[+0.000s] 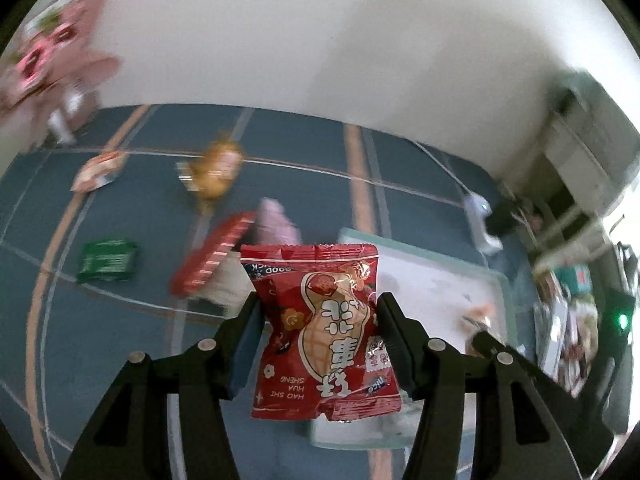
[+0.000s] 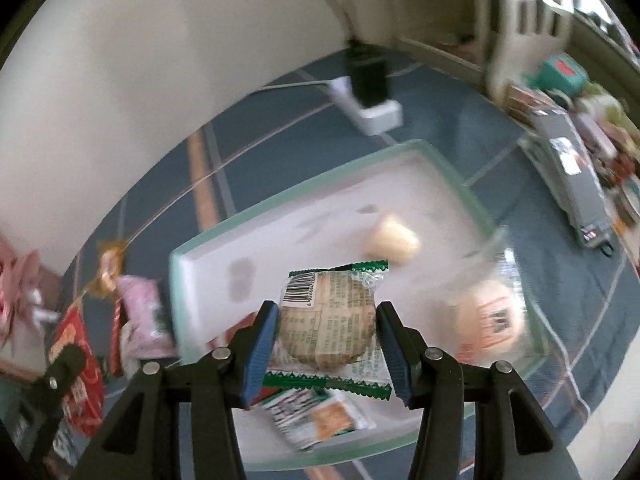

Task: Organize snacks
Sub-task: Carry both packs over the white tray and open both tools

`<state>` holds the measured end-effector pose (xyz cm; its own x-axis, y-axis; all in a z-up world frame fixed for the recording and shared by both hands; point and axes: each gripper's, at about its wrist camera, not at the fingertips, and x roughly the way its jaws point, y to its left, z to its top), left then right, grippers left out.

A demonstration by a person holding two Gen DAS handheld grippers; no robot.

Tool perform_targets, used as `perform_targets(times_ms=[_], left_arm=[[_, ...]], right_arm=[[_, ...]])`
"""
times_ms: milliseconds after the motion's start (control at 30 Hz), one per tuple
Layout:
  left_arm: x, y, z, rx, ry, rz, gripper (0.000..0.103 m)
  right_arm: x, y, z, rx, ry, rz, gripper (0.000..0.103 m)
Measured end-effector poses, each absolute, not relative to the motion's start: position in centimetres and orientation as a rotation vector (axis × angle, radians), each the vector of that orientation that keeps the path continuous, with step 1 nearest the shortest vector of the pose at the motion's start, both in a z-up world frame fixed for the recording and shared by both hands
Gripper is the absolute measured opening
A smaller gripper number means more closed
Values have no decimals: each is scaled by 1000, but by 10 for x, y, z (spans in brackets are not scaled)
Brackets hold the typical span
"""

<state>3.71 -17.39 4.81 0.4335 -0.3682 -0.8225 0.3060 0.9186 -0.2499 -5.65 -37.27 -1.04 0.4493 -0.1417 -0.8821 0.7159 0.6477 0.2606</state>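
My left gripper [image 1: 320, 320] is shut on a red peanut snack packet [image 1: 324, 332], held above the blue cloth beside a white tray [image 1: 440, 280] with a green rim. My right gripper [image 2: 326, 328] is shut on a round biscuit in a clear wrapper with green ends [image 2: 328, 328], held over the same tray [image 2: 280, 216]. In the tray lie a pale yellow snack [image 2: 394, 240], a round wrapped cake [image 2: 490, 312] and a green-and-white packet [image 2: 316, 420]. The left gripper's black finger [image 2: 66, 360] shows at the lower left of the right wrist view.
On the blue checked cloth lie a green packet [image 1: 108, 260], an orange packet [image 1: 214, 172], a red-and-white packet [image 1: 98, 168], a long red packet [image 1: 212, 260] and a pink packet [image 1: 276, 220]. A white power strip [image 2: 372, 108] sits by the wall. Cluttered items [image 2: 580, 140] stand at the right.
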Motion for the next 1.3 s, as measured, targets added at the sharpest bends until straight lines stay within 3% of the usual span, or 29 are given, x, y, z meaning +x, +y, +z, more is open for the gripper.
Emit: perform_targets(times_ms=[333, 1033, 1100, 1167, 1300], left_arm=[[5, -259, 20, 110, 1039, -600, 59], [25, -263, -12, 53, 1041, -590, 59], [26, -262, -12, 55, 1046, -584, 62], [27, -259, -12, 60, 1054, -571, 70], [32, -252, -11, 23, 1071, -577, 75]], right_arm=[[-76, -401, -22, 763, 969, -653, 53], [-64, -400, -41, 758, 1020, -640, 53], [-64, -400, -41, 758, 1021, -639, 54], [-65, -401, -41, 762, 1021, -638, 54], [-63, -401, -42, 760, 1024, -624, 54]])
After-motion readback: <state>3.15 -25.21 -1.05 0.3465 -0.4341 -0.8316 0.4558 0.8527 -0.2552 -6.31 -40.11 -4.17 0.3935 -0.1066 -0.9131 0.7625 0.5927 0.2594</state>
